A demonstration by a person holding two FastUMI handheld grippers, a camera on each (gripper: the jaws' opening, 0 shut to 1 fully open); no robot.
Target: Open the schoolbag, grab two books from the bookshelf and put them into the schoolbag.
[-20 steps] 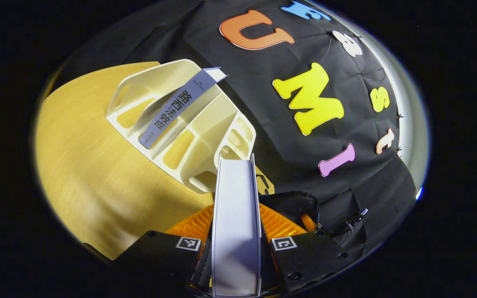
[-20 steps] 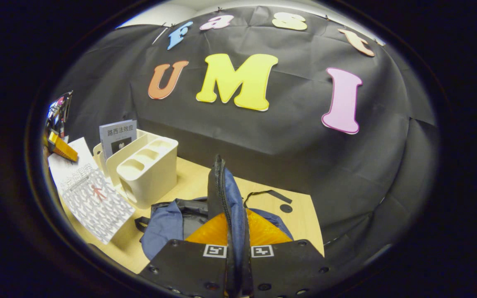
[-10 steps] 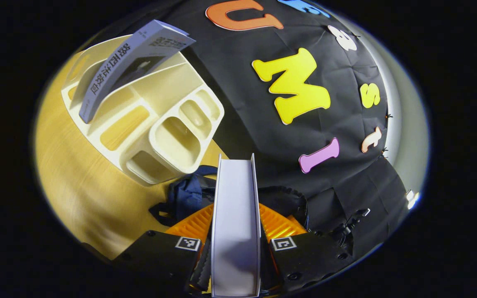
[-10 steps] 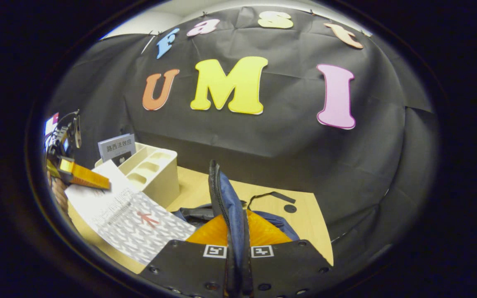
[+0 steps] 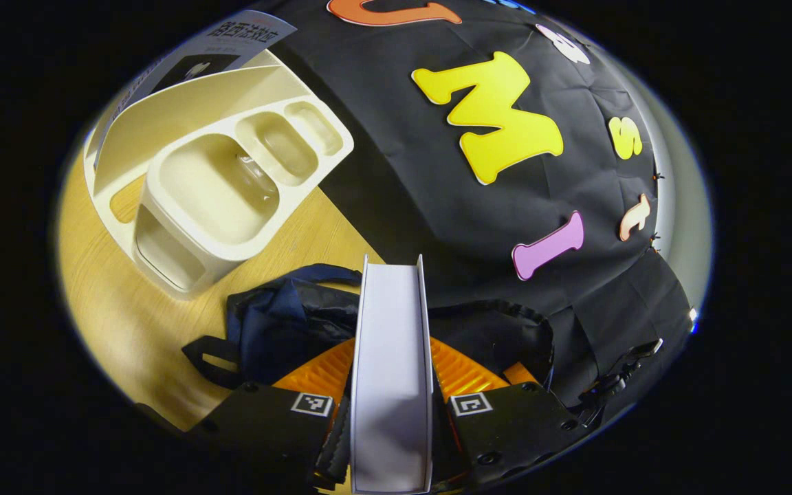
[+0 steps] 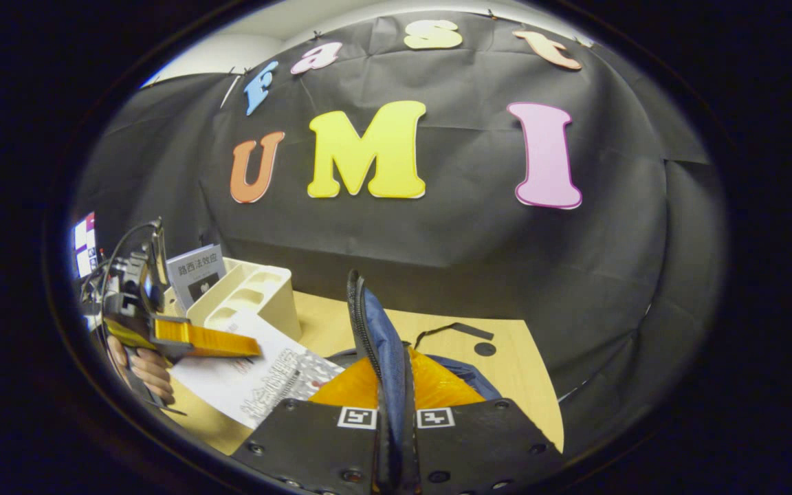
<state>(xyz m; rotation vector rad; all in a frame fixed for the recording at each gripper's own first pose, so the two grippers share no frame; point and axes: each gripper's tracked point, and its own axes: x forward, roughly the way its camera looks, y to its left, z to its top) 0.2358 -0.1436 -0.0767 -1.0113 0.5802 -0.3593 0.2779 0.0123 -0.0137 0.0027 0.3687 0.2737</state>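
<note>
1. Left gripper view: my left tool [image 5: 390, 385] is clamped on a book [image 5: 390, 357], both fingers pressing its covers, so I look along its white page edge standing up between them.
2. Beyond the book lies the bag [image 5: 286, 323], dark blue, slumped on the counter [image 5: 128, 323], with a strap loop toward my left.
3. Farther left on the counter stands the cream shelf [image 5: 224, 179], seen from its cup end, near the bag but apart from it.
4. A second book [image 5: 231, 38] stands in the shelf's far slot, leaning against the divider, next to the black wall.
5. Right gripper view: my right tool [image 6: 393, 419] is closed tight on the bag's [image 6: 382, 344] zipper edge, holding that blue flap upright between both fingers.
6. At the left of this view I see my left tool [image 6: 210, 340] with the hand [image 6: 145, 364] that carries it, holding the first book [image 6: 258, 378] tilted flat, cover up, just beside the bag's opening.
7. Behind it the shelf [image 6: 258, 299] sits on the counter [image 6: 506, 357], with the second book [image 6: 196, 271] upright in it.
8. A black strap [image 6: 454, 328] lies on the counter behind the bag.
</note>
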